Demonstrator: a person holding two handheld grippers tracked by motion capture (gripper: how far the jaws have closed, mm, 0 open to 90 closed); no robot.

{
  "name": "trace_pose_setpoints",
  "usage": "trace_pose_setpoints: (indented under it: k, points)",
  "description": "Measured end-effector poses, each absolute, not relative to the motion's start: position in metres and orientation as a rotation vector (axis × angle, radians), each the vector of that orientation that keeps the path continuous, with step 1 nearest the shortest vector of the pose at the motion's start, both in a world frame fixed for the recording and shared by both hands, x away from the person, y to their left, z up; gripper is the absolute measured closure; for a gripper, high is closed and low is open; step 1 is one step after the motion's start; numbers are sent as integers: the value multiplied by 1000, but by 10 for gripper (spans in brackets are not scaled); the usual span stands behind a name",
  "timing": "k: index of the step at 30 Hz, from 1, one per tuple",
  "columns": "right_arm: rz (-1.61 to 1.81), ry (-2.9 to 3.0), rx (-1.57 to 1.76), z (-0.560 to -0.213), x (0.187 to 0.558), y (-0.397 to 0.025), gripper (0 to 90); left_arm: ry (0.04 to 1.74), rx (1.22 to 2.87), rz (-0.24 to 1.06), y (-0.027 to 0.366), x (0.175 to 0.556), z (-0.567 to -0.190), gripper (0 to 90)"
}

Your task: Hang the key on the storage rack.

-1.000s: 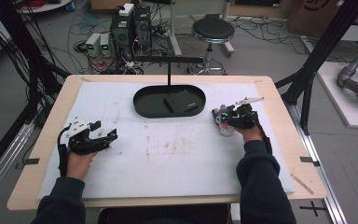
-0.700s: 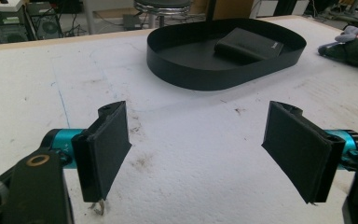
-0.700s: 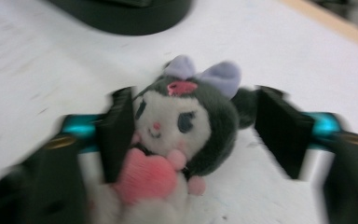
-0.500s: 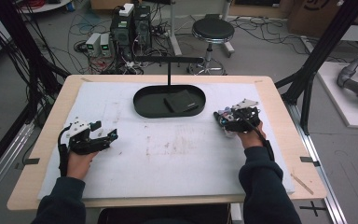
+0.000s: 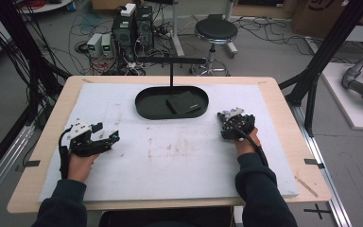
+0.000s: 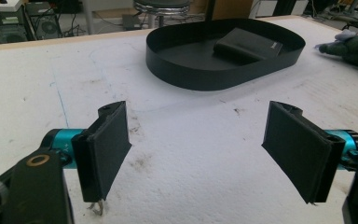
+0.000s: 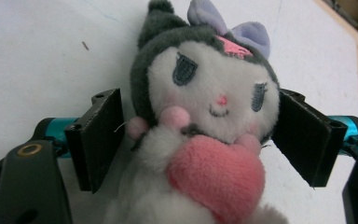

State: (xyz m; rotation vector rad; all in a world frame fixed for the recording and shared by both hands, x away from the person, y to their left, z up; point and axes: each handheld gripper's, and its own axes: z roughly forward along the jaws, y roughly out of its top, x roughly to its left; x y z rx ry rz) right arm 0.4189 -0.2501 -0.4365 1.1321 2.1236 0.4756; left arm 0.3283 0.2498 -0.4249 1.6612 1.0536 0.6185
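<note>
The left tongs (image 5: 105, 137) rest low over the white counter (image 5: 179, 165) near its left edge, held from below by a hand (image 5: 81, 163) in a dark sleeve. In the left gripper view these tongs (image 6: 196, 149) stand wide open, the two black pads (image 6: 106, 147) well apart with bare white counter (image 6: 191, 186) between them and nothing in their grip. They aim toward the tray.

Farther in, at the middle of the counter's far side, sits a black oval tray (image 5: 144, 105) with a low wall. A flat black pad (image 5: 183, 102) lies inside it, toward its right half, and a thin post with a crossbar rises just behind it. From the left gripper view the tray (image 6: 186, 70) lies ahead, apart from the tongs, with the flat pad (image 6: 247, 45) tilted slightly on its floor.

To the right of the tray, near it but not touching, the right tongs (image 5: 230, 124) sit on the counter, with the right hand (image 5: 247, 146) behind them. In the right gripper view a plush toy (image 7: 200, 121) lies between these tongs (image 7: 198, 135): grey hood, white face, purple bow, a pink heart at its chest. Both pads flank its head, the right one (image 7: 305, 135) pressed into the hood, the left at the hood's edge. The tongs are partly open around the toy and seem to hold it; how firmly cannot be told. The toy lies over the white counter (image 7: 42, 56), at its right side.
</note>
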Motion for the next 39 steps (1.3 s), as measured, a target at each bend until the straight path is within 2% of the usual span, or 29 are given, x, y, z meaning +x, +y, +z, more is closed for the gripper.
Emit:
trace_pose_setpoints:
  k: [9,16,21,32,39]
  points:
    - [674,2158,1255,-435,427,-267,203,1054,1661,617,249,328,-425,222]
    - [647,2197,1236,-436,429,-269,364,1053,1660,617,250,328,-425,222]
    - [760,2225,1191,-429,426,-278,378,1054,1657,617,250,328,-425,222]
    - [966,2268,975,-367,423,-274,378,1056,1652,614,250,329,-425,222]
    - [1057,2231,921,-326,436,-261,378,1054,1650,616,251,329,-424,222]
